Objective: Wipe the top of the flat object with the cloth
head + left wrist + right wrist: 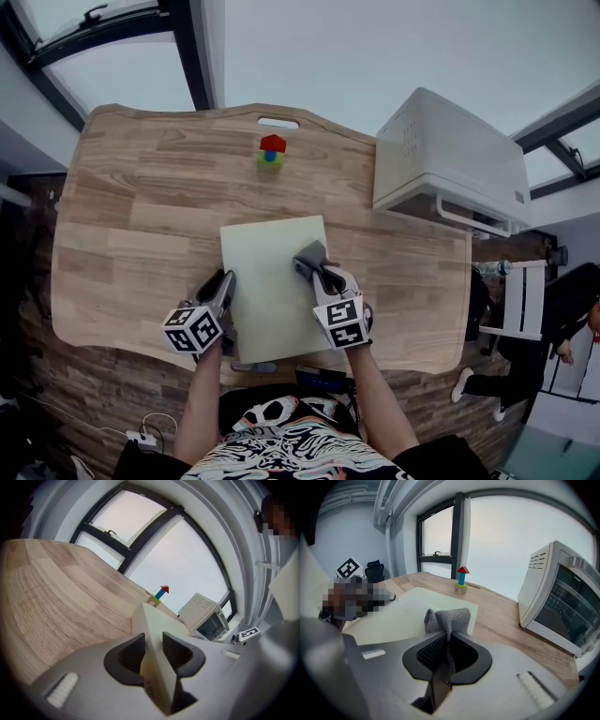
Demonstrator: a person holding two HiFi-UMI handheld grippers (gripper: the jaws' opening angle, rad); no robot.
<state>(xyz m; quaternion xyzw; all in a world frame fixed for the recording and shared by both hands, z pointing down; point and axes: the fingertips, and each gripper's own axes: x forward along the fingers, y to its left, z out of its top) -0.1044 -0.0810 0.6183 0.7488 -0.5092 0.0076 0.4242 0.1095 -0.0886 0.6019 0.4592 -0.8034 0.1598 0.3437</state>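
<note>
Board (270,281), long axis front-to-back

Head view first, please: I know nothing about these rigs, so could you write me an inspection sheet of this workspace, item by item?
Surface: wooden table, with a slot cut near its far edge.
Job's things: pale green board flat on the table; grey cloth resting on its top.
Clutter: small stack of toy blocks at the far edge; white appliance at the right.
Grippers: left gripper shut on the board's left edge; right gripper shut on the cloth.
Cables: thin white cable on the floor, lower left.
Surroundings: windows beyond the table; a white chair and a person at the right.
</note>
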